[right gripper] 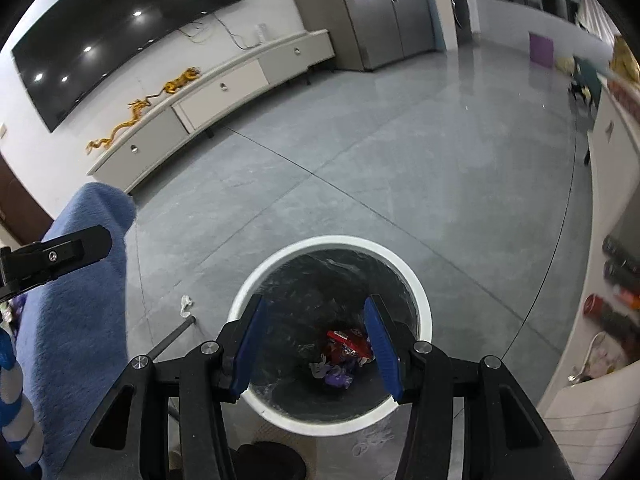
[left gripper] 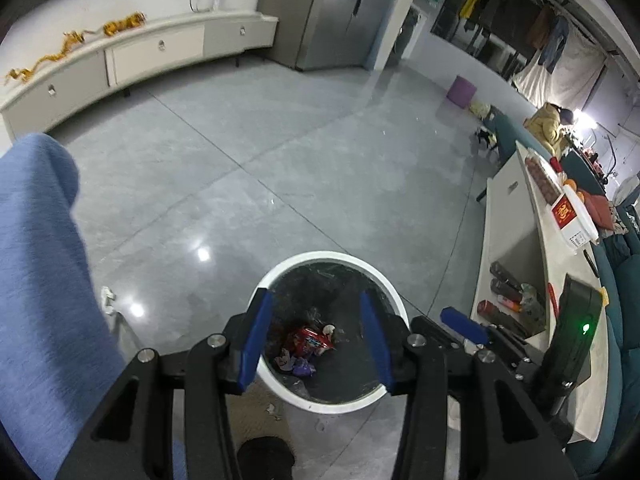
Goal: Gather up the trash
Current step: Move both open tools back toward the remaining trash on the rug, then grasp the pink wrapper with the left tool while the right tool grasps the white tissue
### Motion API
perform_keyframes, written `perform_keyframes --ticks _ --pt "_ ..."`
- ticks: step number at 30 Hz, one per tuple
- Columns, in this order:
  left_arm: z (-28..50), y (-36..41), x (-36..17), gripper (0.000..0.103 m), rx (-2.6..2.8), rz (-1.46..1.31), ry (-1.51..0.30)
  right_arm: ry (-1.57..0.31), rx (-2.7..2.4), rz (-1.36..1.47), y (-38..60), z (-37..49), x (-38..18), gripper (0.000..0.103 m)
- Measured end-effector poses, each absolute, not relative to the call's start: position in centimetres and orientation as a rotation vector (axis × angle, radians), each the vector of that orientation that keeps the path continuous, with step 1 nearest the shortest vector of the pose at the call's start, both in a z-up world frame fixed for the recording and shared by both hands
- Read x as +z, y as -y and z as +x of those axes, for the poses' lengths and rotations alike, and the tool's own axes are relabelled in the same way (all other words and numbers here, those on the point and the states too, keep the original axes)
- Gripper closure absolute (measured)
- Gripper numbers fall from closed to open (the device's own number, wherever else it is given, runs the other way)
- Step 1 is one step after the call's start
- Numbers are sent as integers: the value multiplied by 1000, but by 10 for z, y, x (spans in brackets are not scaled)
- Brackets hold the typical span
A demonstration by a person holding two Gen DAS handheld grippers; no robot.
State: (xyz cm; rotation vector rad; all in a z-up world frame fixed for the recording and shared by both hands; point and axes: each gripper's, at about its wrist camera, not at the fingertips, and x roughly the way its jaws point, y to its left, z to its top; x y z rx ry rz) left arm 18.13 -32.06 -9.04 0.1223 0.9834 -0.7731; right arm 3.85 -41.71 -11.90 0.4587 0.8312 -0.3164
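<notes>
I see a big grey floor [right gripper: 360,168] all around; that is where trash can land, so I look there first. A blue sleeve [left gripper: 36,264] fills the left side; it is the arm of the person who carries my grippers. In the middle stands the white bin [right gripper: 425,312] with a dark bag inside; I think it sits out in the open so I can reach it from above.

My left gripper [left gripper: 316,334] hangs right over the bin mouth; its blue fingers are wide apart and hold nothing. My right gripper [right gripper: 316,344] hangs over the same bin; its fingers are spread too, with nothing between them. I guess both are over the bin because that is where trash gets dropped.

Down at the bottom of the bin lie a red wrapper [right gripper: 348,344] and a purple wrapper [right gripper: 338,378], close together. One small white scrap [right gripper: 186,304] lies on the floor near the bin's left side; it looks like the next thing to pick up.
</notes>
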Motion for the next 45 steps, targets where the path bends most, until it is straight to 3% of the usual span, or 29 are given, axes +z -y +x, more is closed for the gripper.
perform_keyframes --ticks 15,31,37,45 --pt "116 134 -17 57 -605 59 -779 -730 -118 283 304 7 -19 55" --pt "60 -113 -32 52 -312 -9 -748 -765 345 46 112 17 1 43" --pt "59 -149 -42 52 -286 -42 -774 -804 517 -22 53 37 -14 39" --pt "105 -132 -44 52 -364 -63 -792 -876 652 -56 9 66 -48 38"
